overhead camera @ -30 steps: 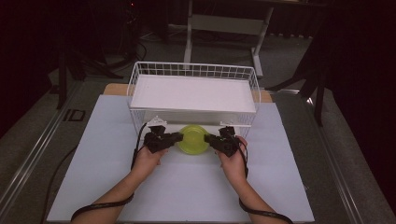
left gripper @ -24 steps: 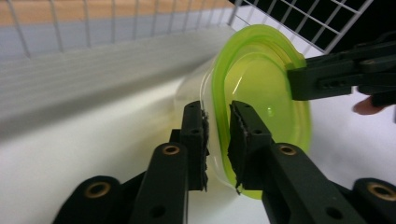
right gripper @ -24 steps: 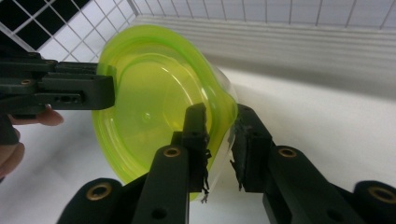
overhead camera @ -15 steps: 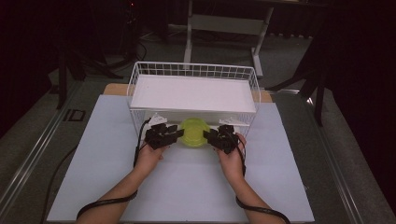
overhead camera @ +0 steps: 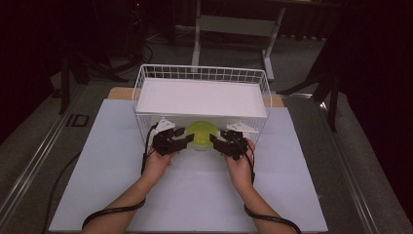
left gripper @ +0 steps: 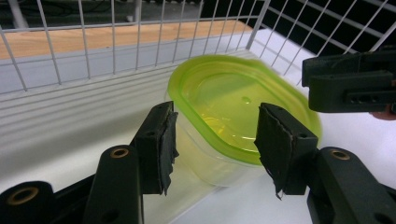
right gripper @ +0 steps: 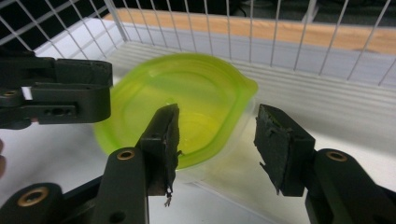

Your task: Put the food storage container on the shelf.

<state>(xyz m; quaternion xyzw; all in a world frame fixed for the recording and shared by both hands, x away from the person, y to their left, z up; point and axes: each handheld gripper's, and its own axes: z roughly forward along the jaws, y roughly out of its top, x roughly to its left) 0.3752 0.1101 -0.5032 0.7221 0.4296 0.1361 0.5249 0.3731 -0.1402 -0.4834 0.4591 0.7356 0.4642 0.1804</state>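
Observation:
A clear container with a lime-green lid (overhead camera: 202, 134) sits at the front of a white wire rack (overhead camera: 204, 73), below its white top panel. My left gripper (overhead camera: 186, 140) is at its left side and my right gripper (overhead camera: 217, 141) at its right. In the left gripper view the jaws (left gripper: 215, 135) have just been opening. The container (left gripper: 233, 98) has its rim between the pads, which do not press on it. In the right gripper view the jaws (right gripper: 217, 135) have likewise been opening around the container (right gripper: 187, 88) without gripping it.
The rack stands on a white mat (overhead camera: 195, 195) over a wooden table, with wire mesh walls behind and beside the container. The other gripper shows across the lid in each gripper view (left gripper: 350, 81) (right gripper: 56, 91). Dark floor and a desk frame (overhead camera: 234, 24) lie beyond.
Both grippers' jaws have spread apart and let go of the container. The container now sits slightly farther in under the rack's top panel. The hands have barely shifted.

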